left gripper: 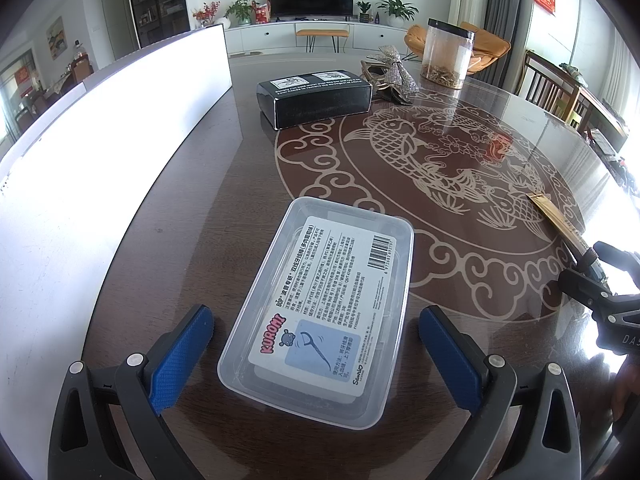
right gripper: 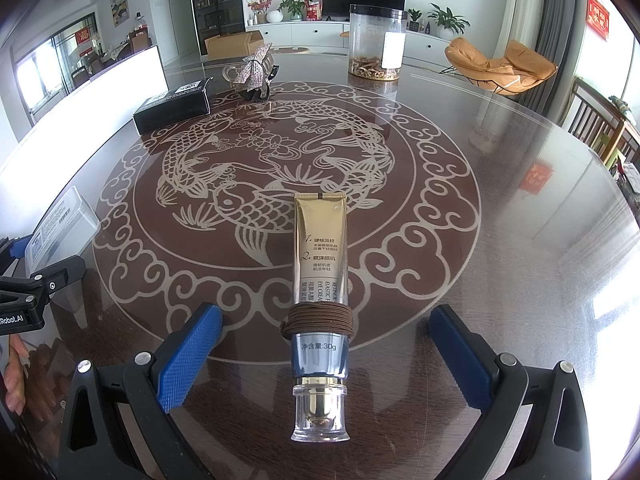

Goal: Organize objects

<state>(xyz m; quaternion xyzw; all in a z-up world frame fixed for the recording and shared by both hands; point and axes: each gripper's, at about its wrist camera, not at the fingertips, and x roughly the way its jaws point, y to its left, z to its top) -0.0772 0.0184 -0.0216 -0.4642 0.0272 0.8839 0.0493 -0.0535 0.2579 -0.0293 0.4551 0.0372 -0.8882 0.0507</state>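
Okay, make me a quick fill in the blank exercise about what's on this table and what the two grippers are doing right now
1. The left gripper sits open around a clear plastic ____ with a dental floss label.
2. The right gripper is open, with a gold ____ lying between its fingers.
3. Brown ____ is wound around that item's body.
4. The black box lies ____ the table.

Missing words: box; tube; cord; on

Dark fish-patterned table (right gripper: pixel 500 184) under me — cream tube (right gripper: pixel 320 248) between my right claw's fingers, clear floss box (left gripper: pixel 320 304) between my left's, black box (left gripper: pixel 320 100) beyond.
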